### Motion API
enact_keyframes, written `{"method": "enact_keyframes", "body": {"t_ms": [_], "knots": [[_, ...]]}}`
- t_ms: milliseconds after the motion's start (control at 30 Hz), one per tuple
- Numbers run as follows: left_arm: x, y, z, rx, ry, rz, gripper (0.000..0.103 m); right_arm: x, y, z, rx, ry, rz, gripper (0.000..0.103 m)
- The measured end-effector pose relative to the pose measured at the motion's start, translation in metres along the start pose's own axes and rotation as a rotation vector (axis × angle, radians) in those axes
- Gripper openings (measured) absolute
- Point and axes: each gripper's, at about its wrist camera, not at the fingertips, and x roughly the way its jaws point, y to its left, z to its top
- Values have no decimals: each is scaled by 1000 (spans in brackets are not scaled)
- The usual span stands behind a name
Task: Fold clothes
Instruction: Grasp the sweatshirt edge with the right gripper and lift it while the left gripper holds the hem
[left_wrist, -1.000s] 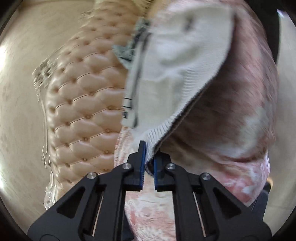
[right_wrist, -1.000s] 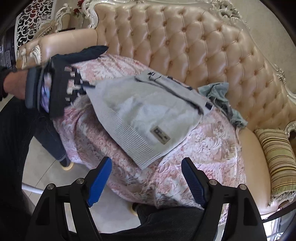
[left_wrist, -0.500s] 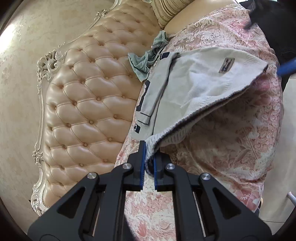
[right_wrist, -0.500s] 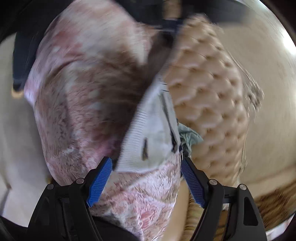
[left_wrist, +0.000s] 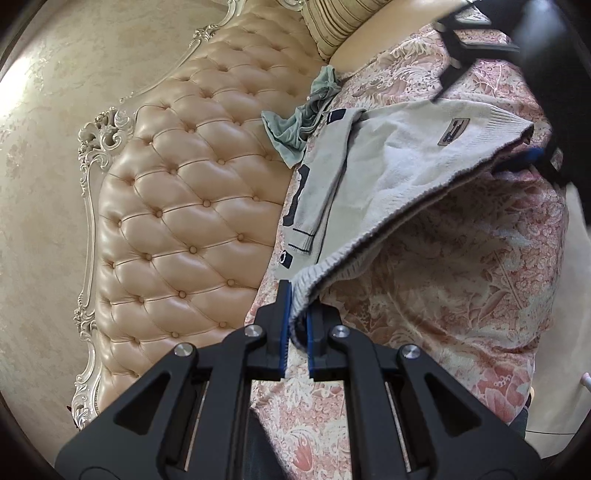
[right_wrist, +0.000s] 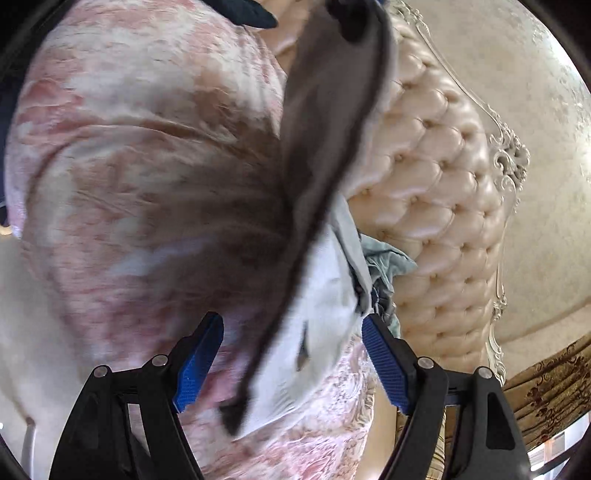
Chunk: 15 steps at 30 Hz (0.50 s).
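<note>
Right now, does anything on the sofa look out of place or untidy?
Yes. A teal cloth lies crumpled against the tufted sofa back, beside the grey sweater, not folded. The sweater itself is lifted by its hem corner in the left gripper.

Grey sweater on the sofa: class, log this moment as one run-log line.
left gripper: shut on grey sweater hem | right gripper: open, near opposite corner | surface: pink floral cover | fold: not yet made

Left gripper (left_wrist: 298, 321) clamped on sweater hem (left_wrist: 314, 280), jaws nearly closed. Right gripper (right_wrist: 291, 363) held wide open, fingers spread, nothing gripped.
</note>
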Motion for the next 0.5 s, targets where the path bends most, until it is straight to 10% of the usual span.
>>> {"method": "enact_keyframes", "body": {"t_ms": [100,500], "knots": [[-4,1,-3,-13,-2,0,9,10,-33,-17,112,35,40,4],[-46,-5,1,-43,-28,-31,8,-31,-104,-26,0,-92,-80,3]]}}
